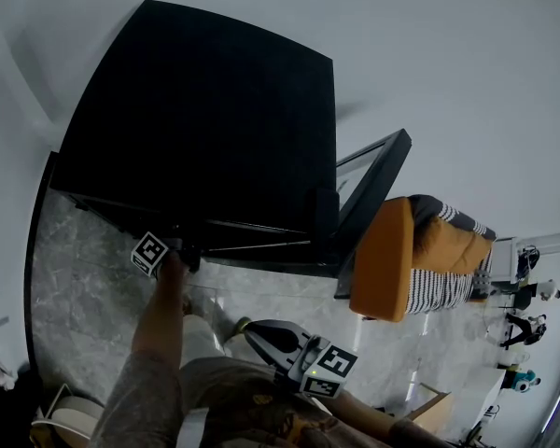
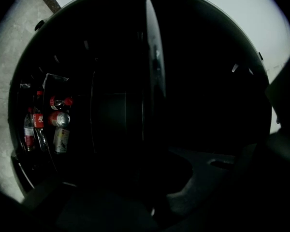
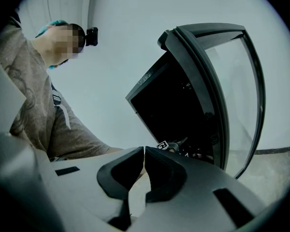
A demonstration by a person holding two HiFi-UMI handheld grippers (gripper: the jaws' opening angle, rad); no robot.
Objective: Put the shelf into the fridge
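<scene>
The black fridge (image 1: pixel 205 110) stands with its glass door (image 1: pixel 369 194) swung open to the right. My left gripper (image 1: pixel 189 250) reaches level into the fridge's front. In the left gripper view the thin shelf (image 2: pixel 153 62) shows edge-on and runs down into my left gripper (image 2: pixel 152 211), whose dark jaws are closed on its near edge. Bottles (image 2: pixel 36 127) and cans (image 2: pixel 60 119) lie deeper inside the fridge. My right gripper (image 1: pixel 252 334) hangs back by the person's body. Its fingertips meet, and the right gripper (image 3: pixel 144 151) holds nothing.
An orange seat (image 1: pixel 383 259) with striped cloth (image 1: pixel 443 287) stands just right of the open door. Grey marble floor (image 1: pixel 84 278) lies in front of the fridge. The person's torso (image 3: pixel 38 105) fills the left of the right gripper view, with the fridge door (image 3: pixel 232 95) at its right.
</scene>
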